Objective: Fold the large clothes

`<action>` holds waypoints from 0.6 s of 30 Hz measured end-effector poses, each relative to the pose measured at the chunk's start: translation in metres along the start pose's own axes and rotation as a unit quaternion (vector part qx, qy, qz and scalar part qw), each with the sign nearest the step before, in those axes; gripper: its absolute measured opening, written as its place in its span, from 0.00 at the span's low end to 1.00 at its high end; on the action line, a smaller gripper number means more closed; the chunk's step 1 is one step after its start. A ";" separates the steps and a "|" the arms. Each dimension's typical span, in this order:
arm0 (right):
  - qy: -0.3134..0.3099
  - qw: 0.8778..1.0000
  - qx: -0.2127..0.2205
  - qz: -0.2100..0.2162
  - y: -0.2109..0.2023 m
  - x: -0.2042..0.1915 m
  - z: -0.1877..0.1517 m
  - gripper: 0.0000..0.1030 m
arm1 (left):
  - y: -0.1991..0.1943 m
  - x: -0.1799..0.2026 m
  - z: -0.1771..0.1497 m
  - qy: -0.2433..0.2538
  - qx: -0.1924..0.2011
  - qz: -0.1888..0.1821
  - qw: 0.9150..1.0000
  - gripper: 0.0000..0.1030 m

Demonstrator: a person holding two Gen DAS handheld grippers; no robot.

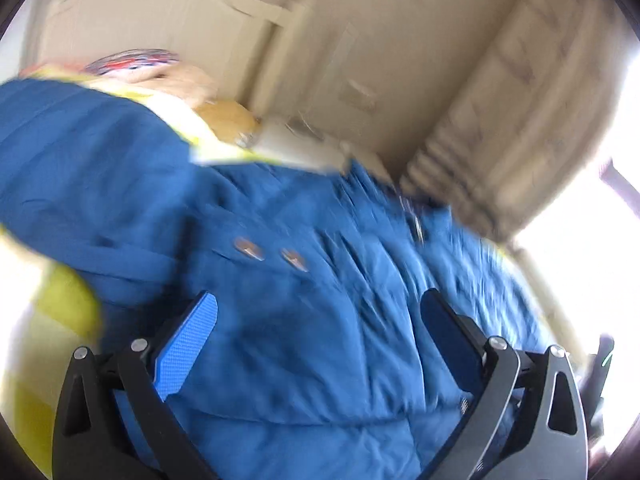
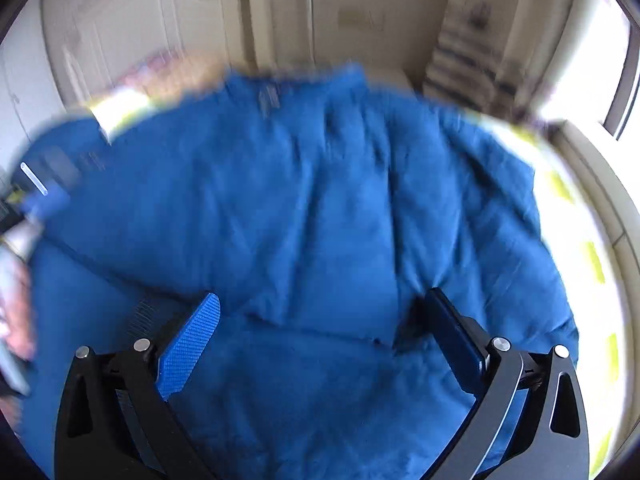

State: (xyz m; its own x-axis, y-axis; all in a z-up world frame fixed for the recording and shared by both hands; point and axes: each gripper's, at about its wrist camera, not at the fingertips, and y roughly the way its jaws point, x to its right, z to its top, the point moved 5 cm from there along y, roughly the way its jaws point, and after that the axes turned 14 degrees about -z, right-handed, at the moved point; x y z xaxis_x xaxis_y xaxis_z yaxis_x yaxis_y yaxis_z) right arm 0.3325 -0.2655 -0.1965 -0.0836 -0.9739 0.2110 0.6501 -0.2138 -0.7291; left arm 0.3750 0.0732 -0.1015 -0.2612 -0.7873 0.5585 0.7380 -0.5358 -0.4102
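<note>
I am looking down through two blurred wrist cameras at a large blue quilted jacket (image 2: 304, 200), spread across a bed whose yellow-and-white cover (image 2: 592, 264) shows along the far and right edges. The jacket fills most of both views, puffy and creased, with two metal snaps (image 1: 272, 254) showing in the left view and a loose panel edge lying across the middle of the right view. My right gripper (image 2: 320, 336) hangs over the jacket with its fingers spread as wide as they go; nothing is between the blue pads (image 2: 188, 352), and they do not appear to press on the cloth. My left gripper (image 1: 320, 332) likewise hangs above the jacket with its fingers wide apart and nothing pinched between them. In the right view, at the left edge of the bed, I can make out the other gripper and part of the person's hand (image 2: 16, 312), blurred. Beyond the bed are a pale wardrobe door (image 2: 120, 40) and a bright window; some cushions or soft things (image 1: 168, 80) sit at the far corner, too smeared to name. I judge that I am between folds: both grippers are free, and the jacket is partly gathered but not yet compact. The next move calls for choosing an edge or a sleeve, bringing the fingers down on either side of a single layer, and closing before lifting it across.
</note>
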 end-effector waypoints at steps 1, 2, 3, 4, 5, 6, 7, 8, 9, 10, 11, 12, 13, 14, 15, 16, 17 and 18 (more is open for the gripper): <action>0.002 1.000 0.009 -0.004 -0.001 0.000 -0.001 0.96 | -0.014 -0.010 0.008 -0.026 0.026 0.005 0.999 0.98; 0.000 1.000 0.011 -0.007 -0.003 0.000 0.001 0.96 | -0.036 -0.026 0.018 -0.065 0.061 0.009 0.996 0.98; -0.001 1.000 0.012 -0.009 -0.002 -0.001 0.000 0.96 | -0.054 -0.040 0.025 -0.095 0.090 0.012 0.991 0.98; 0.000 1.000 0.012 -0.007 -0.001 0.000 -0.001 0.96 | -0.074 -0.056 0.033 -0.124 0.118 0.018 0.985 0.98; 0.003 1.000 0.013 -0.004 -0.001 0.001 -0.001 0.96 | -0.095 -0.074 0.040 -0.153 0.144 0.028 0.977 0.98; 0.006 1.000 0.014 0.000 -0.001 0.002 -0.002 0.96 | -0.113 -0.091 0.046 -0.174 0.162 0.039 0.971 0.98; 0.007 1.000 0.014 0.001 -0.002 0.001 -0.002 0.96 | -0.128 -0.107 0.050 -0.188 0.175 0.048 0.965 0.97; 0.007 1.000 0.014 0.001 -0.002 0.001 -0.001 0.96 | -0.145 -0.129 0.056 -0.201 0.185 0.067 0.960 0.98; 0.007 1.000 0.014 0.001 -0.003 0.001 -0.001 0.96 | -0.158 -0.148 0.061 -0.212 0.191 0.088 0.954 0.98; 0.007 1.000 0.015 0.001 -0.003 0.001 -0.002 0.96 | -0.166 -0.162 0.066 -0.220 0.193 0.100 0.951 0.97; 0.007 1.000 0.015 0.001 -0.003 0.002 -0.002 0.96 | -0.175 -0.182 0.072 -0.232 0.194 0.105 0.947 0.97; 0.007 1.000 0.015 0.001 -0.004 0.002 -0.002 0.96 | -0.179 -0.199 0.077 -0.244 0.191 0.099 0.946 0.97; 0.007 1.000 0.014 0.001 -0.005 0.001 -0.001 0.96 | -0.182 -0.222 0.084 -0.263 0.186 0.089 0.942 0.97; 0.008 1.000 0.014 0.002 -0.004 0.001 -0.001 0.96 | -0.183 -0.234 0.089 -0.274 0.189 0.083 0.939 0.97; 0.008 1.000 0.014 0.002 -0.004 0.002 -0.001 0.96 | -0.186 -0.247 0.095 -0.281 0.196 0.076 0.936 0.97; 0.008 1.000 0.014 0.002 -0.004 0.002 -0.001 0.96 | -0.187 -0.259 0.104 -0.279 0.203 0.071 0.936 0.97; 0.008 1.000 0.014 0.002 -0.005 0.001 -0.001 0.96 | -0.186 -0.265 0.110 -0.275 0.204 0.066 0.937 0.97; 0.008 1.000 0.014 0.002 -0.005 0.001 -0.001 0.96 | -0.182 -0.273 0.117 -0.272 0.201 0.061 0.939 0.94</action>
State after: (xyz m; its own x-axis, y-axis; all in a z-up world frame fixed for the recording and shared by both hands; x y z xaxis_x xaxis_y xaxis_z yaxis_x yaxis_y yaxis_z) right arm 0.3281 -0.2657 -0.1931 -0.0929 -0.9759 0.1974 0.6708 -0.2078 -0.7119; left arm 0.3847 0.4211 -0.0948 0.1162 -0.5042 0.8557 0.9458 -0.2069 -0.2503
